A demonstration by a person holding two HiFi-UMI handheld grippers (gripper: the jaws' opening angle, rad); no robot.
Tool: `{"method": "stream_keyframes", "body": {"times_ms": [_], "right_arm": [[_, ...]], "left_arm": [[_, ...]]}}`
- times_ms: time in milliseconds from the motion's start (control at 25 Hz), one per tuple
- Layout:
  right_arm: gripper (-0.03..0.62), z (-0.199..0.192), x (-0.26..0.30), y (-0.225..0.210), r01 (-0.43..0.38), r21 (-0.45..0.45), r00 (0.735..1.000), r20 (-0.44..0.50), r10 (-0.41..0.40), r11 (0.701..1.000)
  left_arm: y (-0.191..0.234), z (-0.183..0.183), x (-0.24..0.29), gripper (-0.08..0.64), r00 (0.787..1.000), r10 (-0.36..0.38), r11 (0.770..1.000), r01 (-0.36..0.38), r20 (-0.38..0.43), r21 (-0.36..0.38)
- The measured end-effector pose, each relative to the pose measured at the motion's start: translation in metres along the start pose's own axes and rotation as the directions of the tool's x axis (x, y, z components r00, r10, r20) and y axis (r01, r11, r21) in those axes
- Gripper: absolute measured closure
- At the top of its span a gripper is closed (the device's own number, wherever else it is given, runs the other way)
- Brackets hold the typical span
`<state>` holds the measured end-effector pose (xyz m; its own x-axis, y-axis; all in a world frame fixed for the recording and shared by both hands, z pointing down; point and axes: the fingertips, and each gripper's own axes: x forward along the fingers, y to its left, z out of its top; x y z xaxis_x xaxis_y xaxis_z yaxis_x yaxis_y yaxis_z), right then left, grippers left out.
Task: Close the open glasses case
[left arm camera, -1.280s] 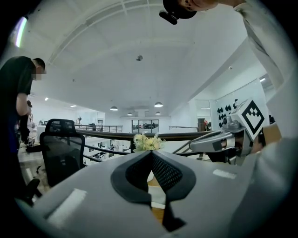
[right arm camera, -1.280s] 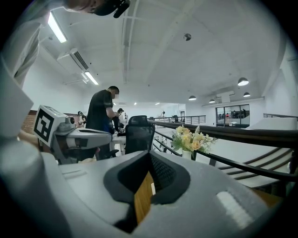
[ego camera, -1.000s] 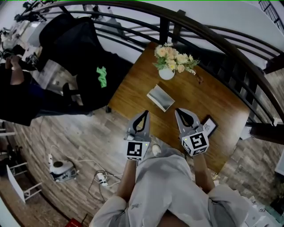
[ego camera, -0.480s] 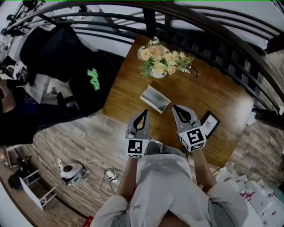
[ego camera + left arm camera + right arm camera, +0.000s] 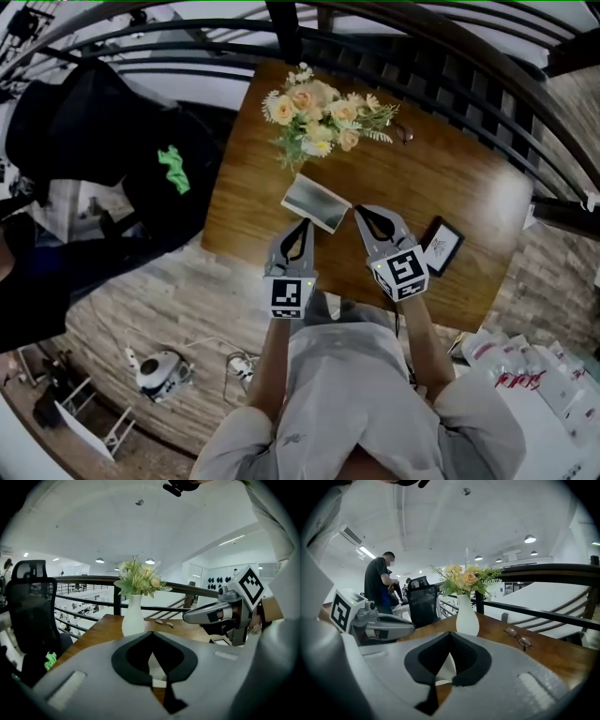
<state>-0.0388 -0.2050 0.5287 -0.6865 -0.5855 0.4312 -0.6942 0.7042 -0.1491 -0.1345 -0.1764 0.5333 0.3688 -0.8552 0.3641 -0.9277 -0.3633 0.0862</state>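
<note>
The head view is looking steeply down from high above the table (image 5: pixel 450 178), taking in the left claw (image 5: pixel 302 227) and right claw (image 5: pixel 362 215) from behind. Each claw view is riding low and close over the near table edge, facing level toward the railing (image 5: pixel 93 579). All three are sharing the flower vase (image 5: pixel 467 616) and eyeglasses (image 5: pixel 518 638).
</note>
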Motion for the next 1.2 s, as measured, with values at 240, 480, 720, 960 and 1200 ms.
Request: {"method": "stream_keyframes", "body": {"times_ms": [240, 480, 720, 960, 1200], "right_arm": [[0.589, -0.017, 0.017, -0.013, 0.053, 0.025, 0.998, -0.038, -0.052, 0.998], [0.589, -0.039, 0.030, -0.021, 0.065, 0.049, 0.994, -0.089, -0.060, 0.997], [0.589, -0.052, 0.040, -0.025, 0.064, 0.063, 0.991, -0.124, -0.056, 0.996], [0.589, -0.065, 0.049, -0.028, 0.061, 0.082, 0.987, -0.153, -0.048, 0.995], [0.589, -0.072, 0.054, -0.030, 0.055, 0.089, 0.984, -0.172, -0.039, 0.994]], "left_arm": [[0.006, -0.019, 0.021, 0.541, 0.998, -0.052, 0.999, 0.052, -0.035, -0.010], [0.004, -0.036, 0.039, 0.540, 0.993, -0.093, 0.996, 0.092, -0.075, -0.011], [-0.001, -0.049, 0.056, 0.540, 0.986, -0.124, 0.992, 0.123, -0.110, -0.018], [-0.008, -0.058, 0.070, 0.540, 0.980, -0.146, 0.989, 0.144, -0.133, -0.026], [-0.013, -0.068, 0.081, 0.541, 0.974, -0.162, 0.987, 0.158, -0.160, -0.033]]}}
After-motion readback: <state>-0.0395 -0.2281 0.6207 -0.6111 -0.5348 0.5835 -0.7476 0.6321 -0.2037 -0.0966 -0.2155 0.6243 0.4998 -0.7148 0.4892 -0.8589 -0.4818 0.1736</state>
